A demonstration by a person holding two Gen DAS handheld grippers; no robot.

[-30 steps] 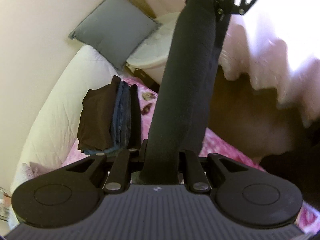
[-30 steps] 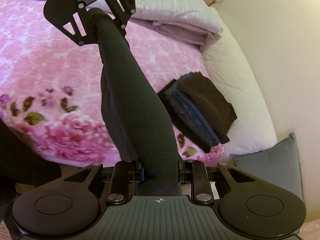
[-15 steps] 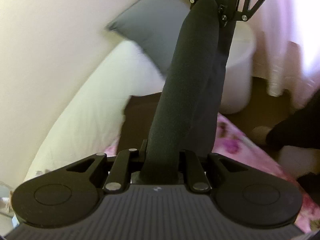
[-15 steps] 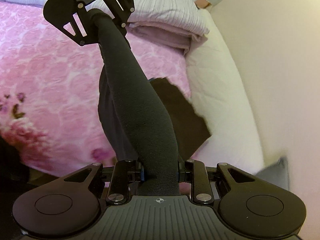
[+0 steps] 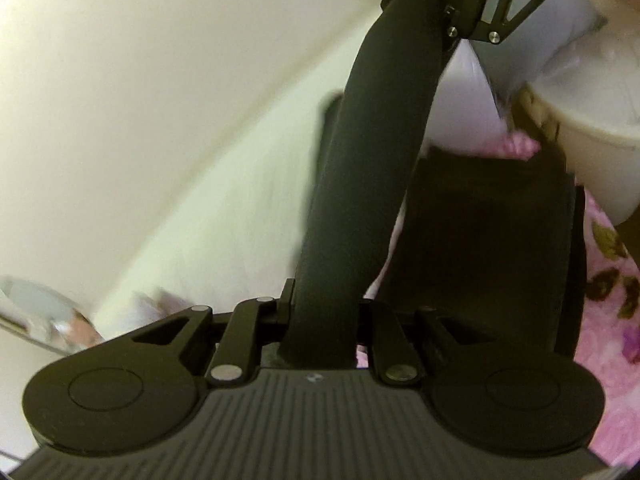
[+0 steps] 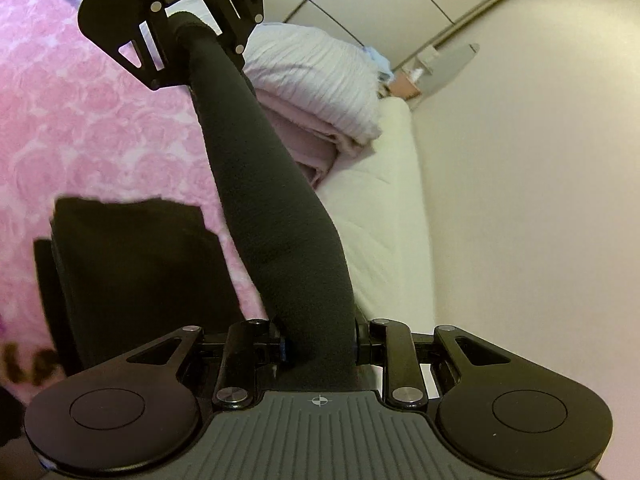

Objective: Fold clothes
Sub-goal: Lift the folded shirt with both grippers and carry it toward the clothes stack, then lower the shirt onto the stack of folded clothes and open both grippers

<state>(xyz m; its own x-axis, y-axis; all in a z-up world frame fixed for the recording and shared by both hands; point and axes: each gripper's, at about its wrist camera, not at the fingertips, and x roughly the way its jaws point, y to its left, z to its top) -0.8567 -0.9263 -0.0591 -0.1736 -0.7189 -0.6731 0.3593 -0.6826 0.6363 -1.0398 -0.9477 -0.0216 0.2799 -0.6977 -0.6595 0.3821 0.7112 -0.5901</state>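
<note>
Holding a rolled dark garment (image 5: 360, 184) stretched between both grippers, one end in each. Left gripper (image 5: 320, 332) pinching narrow on its end; right gripper (image 6: 320, 344) clamping the other end, a little wider. Hanging above the pink flowered bedspread (image 6: 100, 120), with a stack of folded dark clothes (image 6: 140, 272) lying just below and to the side, near the white mattress edge (image 6: 380, 208). Folded lilac bedding (image 6: 312, 76) sitting further up the bed. Pale tub (image 5: 592, 112) showing blurred past the far end, possibly a laundry basket.

Judging the step as carrying the folded piece over to the stack. Doing it well:
- keeping both grips firm so neither end slips free mid-carry
- holding the two ends level, with light tension, so the roll neither sags nor unfolds
- lining the long side up with the stack's edge before lowering
- setting it down flat on top, then easing both ends free together
- avoiding any drag across the stack, which could shift the pieces underneath
</note>
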